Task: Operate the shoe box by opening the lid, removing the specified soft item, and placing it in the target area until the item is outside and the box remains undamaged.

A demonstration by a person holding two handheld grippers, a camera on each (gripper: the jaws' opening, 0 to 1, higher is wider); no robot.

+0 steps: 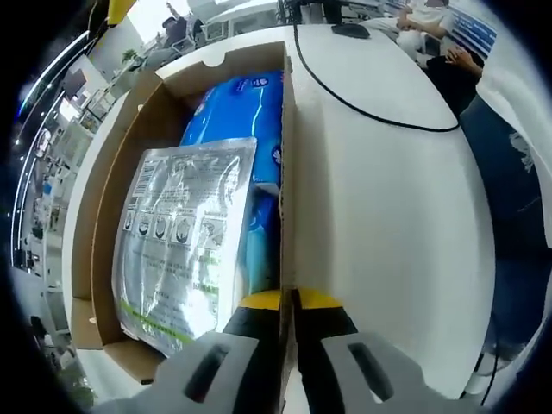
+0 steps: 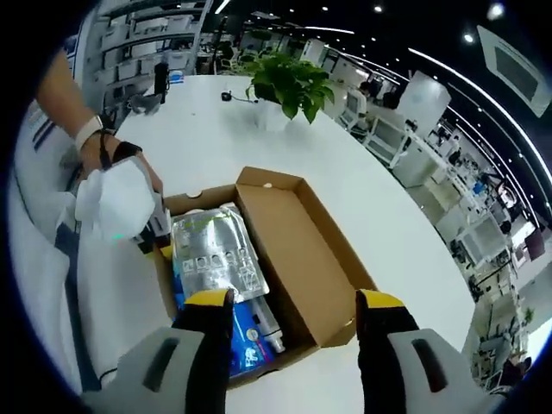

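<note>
Shoe box of brown cardboard [image 2: 297,250] sits open on your white round table [image 2: 207,147], with its lid folded out flat to one side. Lots of bare table lies past the box, up to the green potted plant [image 2: 289,82]. A black cable [image 1: 362,108] curls over the table beside the box.

Your left gripper [image 1: 286,302] is pinched tight on the thin side wall of the box. Your right gripper [image 2: 293,302] is wide open above the near end of the box and holds nothing.

Inside, a silver foil pouch [image 1: 185,246] lies flat on a blue soft pack [image 1: 250,112]. Both run the long way down the box.
</note>
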